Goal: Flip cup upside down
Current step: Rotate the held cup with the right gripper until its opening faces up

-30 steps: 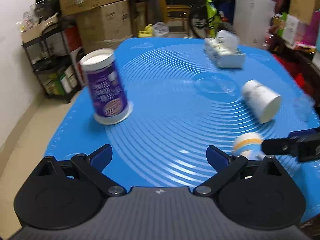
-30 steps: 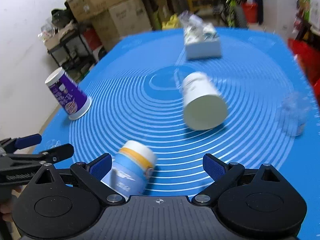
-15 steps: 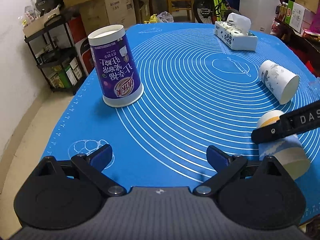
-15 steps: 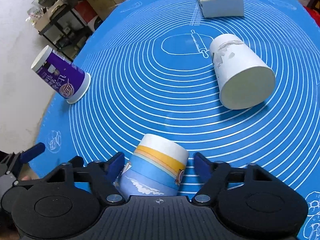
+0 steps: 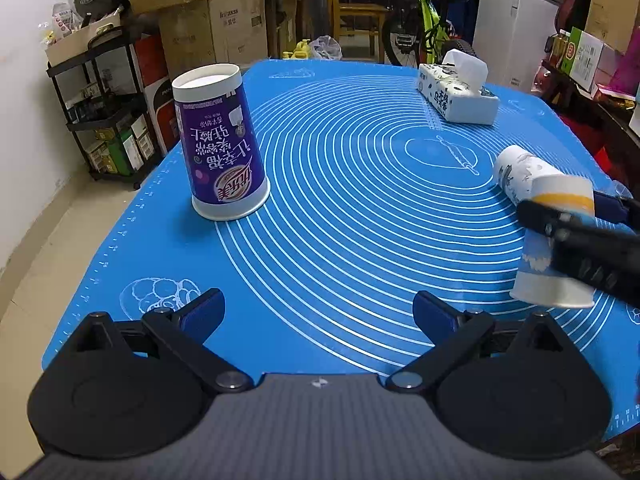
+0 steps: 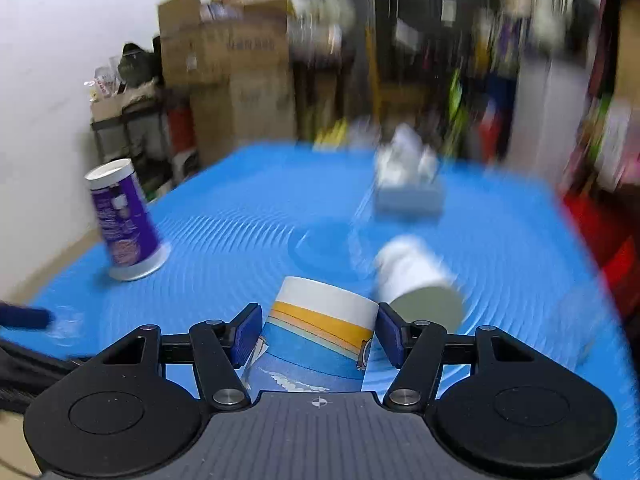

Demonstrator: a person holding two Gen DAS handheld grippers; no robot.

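My right gripper [image 6: 318, 334] is shut on a blue, orange and white paper cup [image 6: 320, 336], with a pad on each side. In the left wrist view the same cup [image 5: 556, 248] stands nearly upright with its open rim down at the mat's right edge, and the right gripper [image 5: 572, 220] is clamped across it. My left gripper [image 5: 318, 314] is open and empty over the near edge of the blue mat [image 5: 360, 220]. A purple cup [image 5: 220, 148] stands upside down at the left. A white cup [image 5: 520, 172] lies on its side behind the held cup.
A tissue box [image 5: 456, 92] sits at the far right of the mat. Cardboard boxes [image 5: 200, 8], a black shelf rack [image 5: 104, 108] and a bicycle [image 5: 424, 28] stand beyond the table. The right wrist view is motion-blurred.
My right gripper closed on the blue and orange cup, which lay on its side, and has tilted it up so its rim points down. The left gripper stayed open.
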